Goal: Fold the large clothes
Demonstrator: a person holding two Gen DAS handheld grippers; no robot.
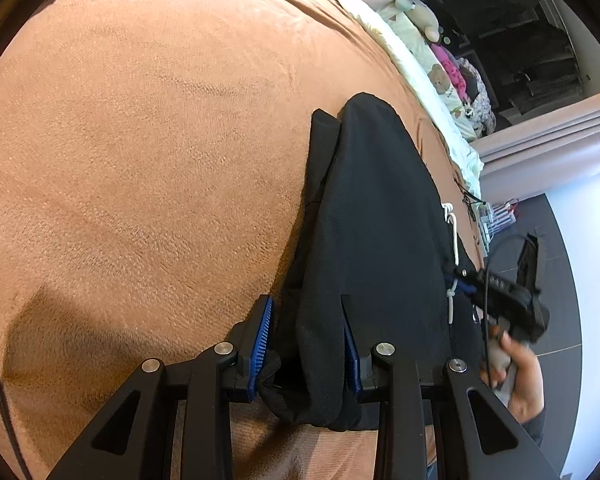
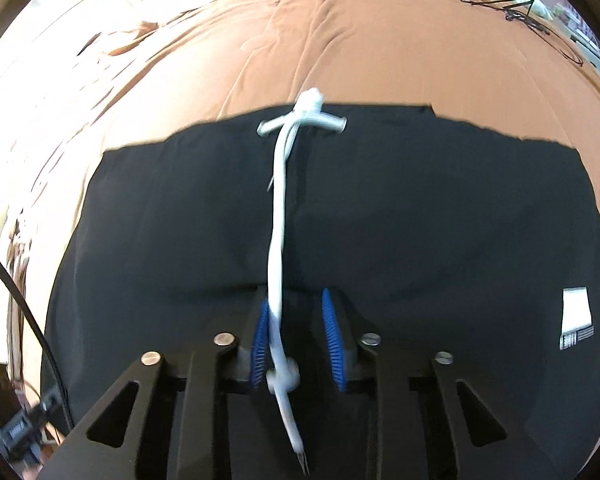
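Black trousers with a white drawstring lie on a brown blanket. In the left wrist view my left gripper has a thick fold of the black fabric between its blue pads, lifted off the blanket. In the right wrist view my right gripper sits low over the waistband part of the trousers, jaws apart, with the drawstring lying between the pads. The right gripper also shows at the right of the left wrist view, blurred.
A white duvet with plush toys lies along the bed's far edge. A dark cable lies on the blanket at the top right. A white label shows on the trousers. The grey floor lies beyond the bed.
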